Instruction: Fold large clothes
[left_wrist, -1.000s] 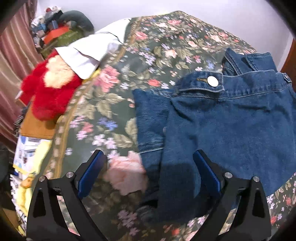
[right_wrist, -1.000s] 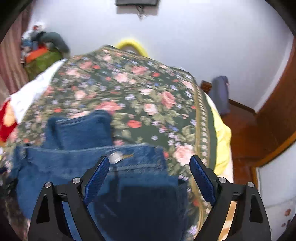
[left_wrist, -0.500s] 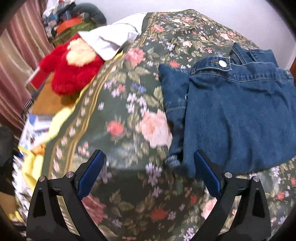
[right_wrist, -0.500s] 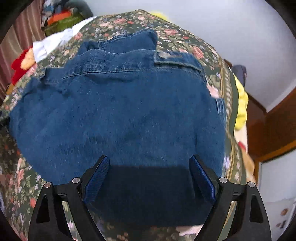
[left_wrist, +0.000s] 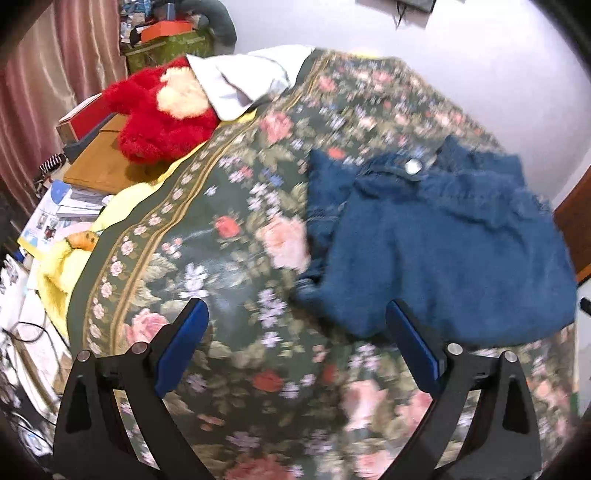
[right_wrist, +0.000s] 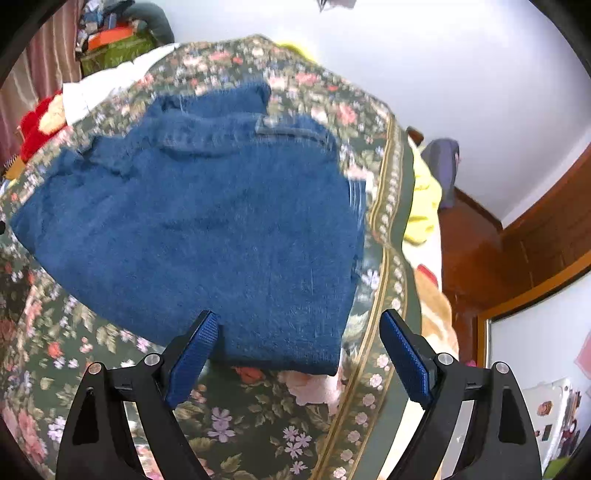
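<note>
A blue denim garment (left_wrist: 443, 243) lies folded into a compact block on the floral bedspread (left_wrist: 221, 236), its metal button at the far edge. It also shows in the right wrist view (right_wrist: 207, 221), filling the middle. My left gripper (left_wrist: 297, 343) is open and empty, held above the bedspread just near and left of the garment. My right gripper (right_wrist: 299, 354) is open and empty, hovering over the garment's near right corner without touching it.
A red plush toy (left_wrist: 162, 114) and a white pillow (left_wrist: 251, 77) lie at the bed's far left. A wooden board (left_wrist: 99, 166) and papers (left_wrist: 55, 214) sit beside the bed. The bed's right edge (right_wrist: 388, 236) drops to a wooden floor (right_wrist: 476, 251).
Both grippers have pulled back and up from the garment, open the whole time. The garment now sits farther from the left gripper, and its whole folded block shows in the right view.
</note>
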